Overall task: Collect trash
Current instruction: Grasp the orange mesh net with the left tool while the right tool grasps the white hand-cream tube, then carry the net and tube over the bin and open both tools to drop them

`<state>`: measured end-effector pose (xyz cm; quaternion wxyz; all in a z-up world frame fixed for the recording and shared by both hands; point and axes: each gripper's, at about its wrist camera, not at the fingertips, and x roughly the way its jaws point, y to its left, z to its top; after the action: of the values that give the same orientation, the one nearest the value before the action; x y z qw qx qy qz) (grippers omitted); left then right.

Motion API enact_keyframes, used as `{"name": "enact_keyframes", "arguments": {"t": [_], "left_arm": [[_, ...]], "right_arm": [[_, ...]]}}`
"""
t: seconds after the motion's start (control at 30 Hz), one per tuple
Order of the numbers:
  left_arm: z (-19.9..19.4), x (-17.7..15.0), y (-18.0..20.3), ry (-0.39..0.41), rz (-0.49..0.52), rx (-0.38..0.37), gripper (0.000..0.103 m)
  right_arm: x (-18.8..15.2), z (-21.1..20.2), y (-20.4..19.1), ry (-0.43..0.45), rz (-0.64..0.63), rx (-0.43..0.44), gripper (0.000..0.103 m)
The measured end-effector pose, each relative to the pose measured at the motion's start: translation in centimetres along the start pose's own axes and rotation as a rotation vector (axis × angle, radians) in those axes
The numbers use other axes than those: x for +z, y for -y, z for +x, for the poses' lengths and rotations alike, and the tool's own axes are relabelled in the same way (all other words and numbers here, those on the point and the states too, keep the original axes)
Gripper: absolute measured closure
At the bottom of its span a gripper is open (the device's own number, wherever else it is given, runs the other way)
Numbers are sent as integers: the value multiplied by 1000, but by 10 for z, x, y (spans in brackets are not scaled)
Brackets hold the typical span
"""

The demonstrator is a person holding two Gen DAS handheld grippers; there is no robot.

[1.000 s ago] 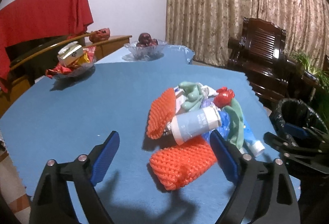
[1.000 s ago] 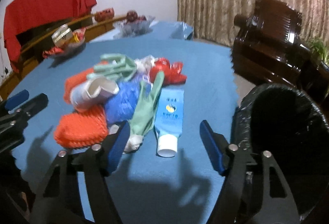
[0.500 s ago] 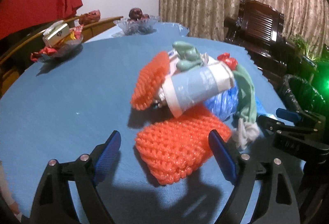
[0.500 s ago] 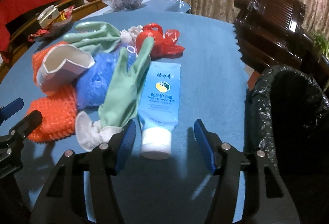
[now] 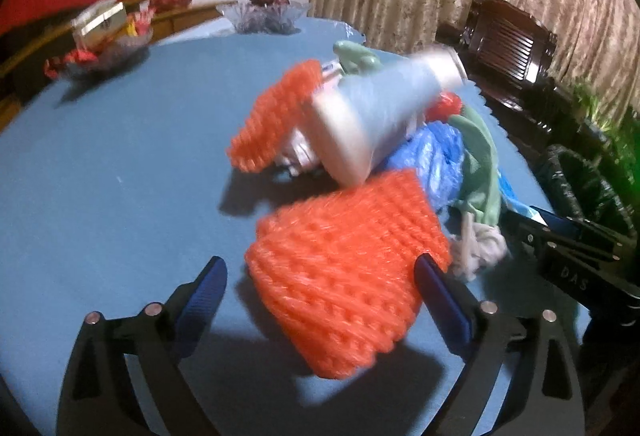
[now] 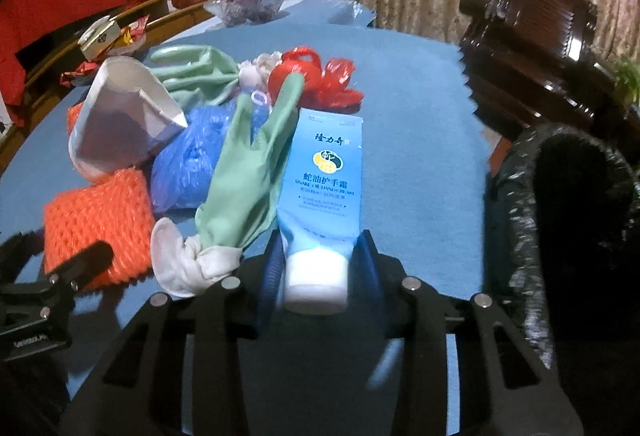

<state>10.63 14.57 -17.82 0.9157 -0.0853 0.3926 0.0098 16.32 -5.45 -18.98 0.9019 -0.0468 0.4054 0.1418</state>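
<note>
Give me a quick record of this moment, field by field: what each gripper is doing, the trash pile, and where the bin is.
right gripper: shut on the hand cream tube near its white cap
left gripper: open, jaws either side of the orange foam net
pile: green glove, blue bag, red bag, paper cup
bin: black-lined, beside the table's right edge
surface: blue tablecloth

Bare cloth (image 5: 120, 163) lies open left of the trash pile (image 5: 360, 139). The glove (image 6: 248, 179) crowds the tube (image 6: 320, 195) on its left; the bin (image 6: 560, 203) blocks the right.
</note>
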Motion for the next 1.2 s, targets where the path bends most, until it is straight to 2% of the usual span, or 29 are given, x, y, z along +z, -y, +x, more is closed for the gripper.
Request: {"name": "enact_keyframes", "arguments": {"t": [0.03, 0.1, 0.13, 0.17, 0.3, 0.53, 0.7, 0.97, 1.2], "left_arm": [[0, -1, 0, -5, -12, -27, 22], [-3, -1, 1, 5, -16, -78, 49], [-5, -1, 3, 14, -4, -83, 54], [-7, 1, 6, 23, 14, -82, 63], [-16, 2, 10, 41, 29, -88, 73], [-62, 5, 38, 132, 83, -111, 76], [-79, 19, 77, 173, 126, -198, 76], [-57, 36, 180, 174, 229, -380, 76], [-23, 34, 259, 98, 292, -493, 76]], "right_arm": [[0, -2, 0, 7, -4, -7, 67], [0, -8, 1, 21, -8, -20, 67], [0, -11, 2, 26, -6, -24, 67], [0, -16, 5, 35, 1, -31, 67], [2, -35, 17, 75, 36, -39, 68], [1, -77, 43, 144, 91, -41, 68], [-8, -103, 75, 164, 140, -79, 69], [-37, -132, 140, 132, 234, -193, 69], [-69, -140, 190, 82, 282, -270, 69]]}}
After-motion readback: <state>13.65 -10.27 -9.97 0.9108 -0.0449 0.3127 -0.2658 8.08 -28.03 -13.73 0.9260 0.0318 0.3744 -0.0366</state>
